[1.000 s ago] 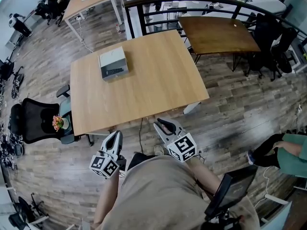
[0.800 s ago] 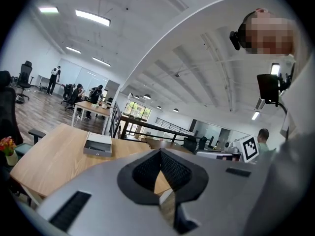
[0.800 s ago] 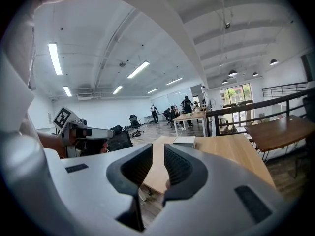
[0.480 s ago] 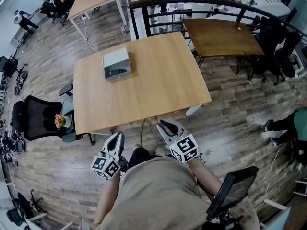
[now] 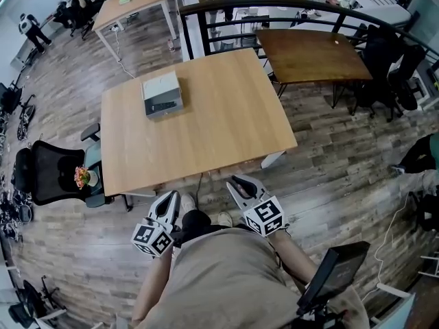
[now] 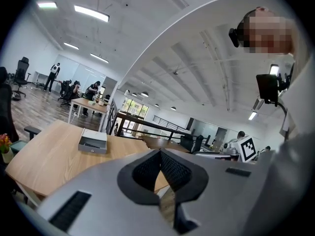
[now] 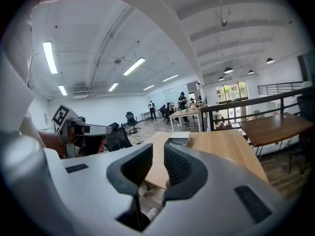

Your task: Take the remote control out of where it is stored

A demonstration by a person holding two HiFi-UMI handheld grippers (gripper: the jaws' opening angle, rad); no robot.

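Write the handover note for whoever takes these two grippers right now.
Left gripper: jaws together, empty.
Right gripper: jaws all but together, empty.
Both are held short of the near edge of the light wooden table.
The grey rectangular box sits on the table's far left part. What looks like the dark slim remote control lies in its open front.
Done: nothing yet.
Left: reach the box, grip the remote, lift it out.
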